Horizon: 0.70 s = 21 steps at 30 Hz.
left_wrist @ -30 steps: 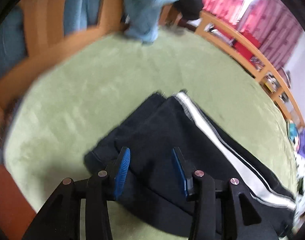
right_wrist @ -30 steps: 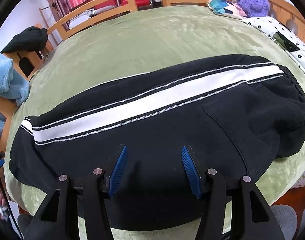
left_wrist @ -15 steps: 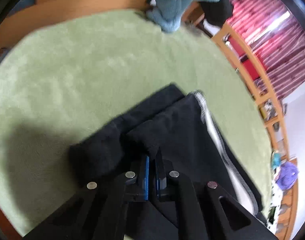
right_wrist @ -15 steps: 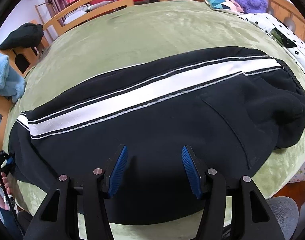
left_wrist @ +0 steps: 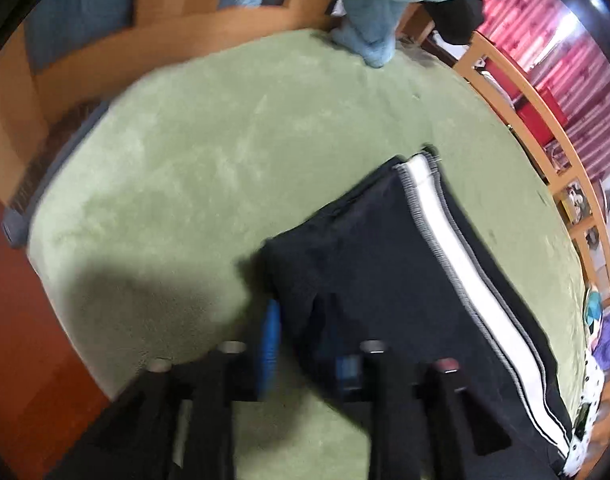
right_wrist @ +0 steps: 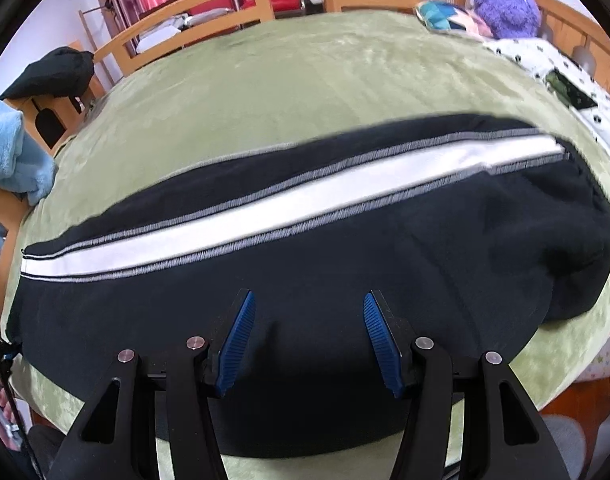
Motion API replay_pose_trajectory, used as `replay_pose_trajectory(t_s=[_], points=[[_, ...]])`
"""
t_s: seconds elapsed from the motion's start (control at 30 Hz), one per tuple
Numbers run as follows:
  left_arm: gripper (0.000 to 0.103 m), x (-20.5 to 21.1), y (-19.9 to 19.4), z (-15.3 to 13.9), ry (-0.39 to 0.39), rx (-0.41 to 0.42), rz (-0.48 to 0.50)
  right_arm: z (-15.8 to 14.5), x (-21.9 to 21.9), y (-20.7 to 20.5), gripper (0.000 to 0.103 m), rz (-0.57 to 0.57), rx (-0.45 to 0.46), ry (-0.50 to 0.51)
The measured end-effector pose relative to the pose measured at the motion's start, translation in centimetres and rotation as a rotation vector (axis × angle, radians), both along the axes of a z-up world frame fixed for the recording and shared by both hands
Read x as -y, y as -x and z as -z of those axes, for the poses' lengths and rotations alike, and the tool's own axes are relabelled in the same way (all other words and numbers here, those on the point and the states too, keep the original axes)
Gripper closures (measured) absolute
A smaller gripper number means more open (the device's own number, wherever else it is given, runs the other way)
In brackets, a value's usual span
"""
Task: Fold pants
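Black pants [right_wrist: 305,280] with a white side stripe lie lengthwise on the green bed cover [right_wrist: 305,72], legs stacked, cuffs at the left, waistband at the right. My right gripper [right_wrist: 309,340] is open over the near edge of the pants, at mid-leg, holding nothing. In the left wrist view the pants [left_wrist: 385,264] run from the cuff end toward the lower right. My left gripper [left_wrist: 309,344] stands open at the near cuff corner, with black cloth between its blurred blue pads; one pad [left_wrist: 271,344] lies left of the cloth.
A light blue blanket [left_wrist: 385,8] hangs over the wooden bed rail [left_wrist: 225,28] beyond the cuffs. A black garment [right_wrist: 53,72] sits on the rail. A purple plush toy [right_wrist: 505,8], a patterned pillow and a dotted white sheet [right_wrist: 565,92] lie past the waistband. The wooden floor [left_wrist: 21,320] lies left.
My left gripper was open, pinched shut on the cuff corner half a second ago, and now stands open again; the cuff has shifted. My right gripper has stayed open, with the pants shifting slightly.
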<state>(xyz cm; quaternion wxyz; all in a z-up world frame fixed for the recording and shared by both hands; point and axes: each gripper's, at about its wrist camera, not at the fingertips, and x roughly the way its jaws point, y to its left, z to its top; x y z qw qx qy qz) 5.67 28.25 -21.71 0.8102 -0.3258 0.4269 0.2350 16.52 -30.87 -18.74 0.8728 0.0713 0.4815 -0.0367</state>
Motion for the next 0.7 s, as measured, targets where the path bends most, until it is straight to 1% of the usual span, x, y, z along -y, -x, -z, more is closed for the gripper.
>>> replay_pose_trajectory(t_s=[0.07, 0.1, 0.17, 0.2, 0.27, 0.33, 0.4, 0.5, 0.53, 0.57, 0.63, 0.7], points=[[0.068, 1.1, -0.4, -2.2, -0.055, 0.029, 0.033, -0.6, 0.2, -0.9, 0.045, -0.018, 0.026, 0.044], [0.062, 1.9, -0.8, -3.4, -0.088, 0.044, 0.061, -0.9, 0.3, -1.4, 0.042, -0.026, 0.037, 0.062], [0.055, 2.7, -1.6, -4.5, -0.107, 0.070, 0.090, -1.2, 0.7, -2.7, 0.042, -0.036, 0.059, 0.092], [0.055, 3.5, -2.4, -5.0, -0.110, 0.096, 0.119, -1.3, 0.8, -3.2, 0.041, -0.042, 0.064, 0.093], [0.055, 4.7, -4.1, -5.3, -0.118, 0.100, 0.161, -1.3, 0.9, -4.6, 0.041, -0.056, 0.072, 0.069], [0.055, 5.3, -5.5, -5.4, -0.124, 0.089, 0.172, -1.2, 0.4, -5.8, 0.041, -0.090, 0.078, 0.016], [0.055, 5.8, -7.1, -4.8, -0.108, 0.078, 0.192, -1.2, -1.4, -7.2, 0.041, -0.157, 0.087, -0.004], [0.055, 6.4, -9.2, -3.7, -0.104, 0.045, 0.206, -0.8, -5.9, -8.6, 0.041, -0.297, 0.125, 0.034], [0.055, 6.2, -9.9, -3.2, -0.097, 0.034, 0.205, -0.4, -7.4, -9.1, 0.041, -0.328, 0.126, 0.023], [0.055, 5.9, -10.6, -2.9, -0.089, 0.027, 0.201, 0.3, -9.2, -9.7, 0.041, -0.380, 0.112, -0.018], [0.055, 5.3, -11.0, -2.2, -0.066, 0.015, 0.193, 0.9, -11.9, -10.3, 0.042, -0.463, 0.093, -0.046], [0.055, 4.6, -11.3, -1.9, -0.047, 0.018, 0.189, 1.1, -14.7, -10.3, 0.042, -0.552, 0.119, -0.050]])
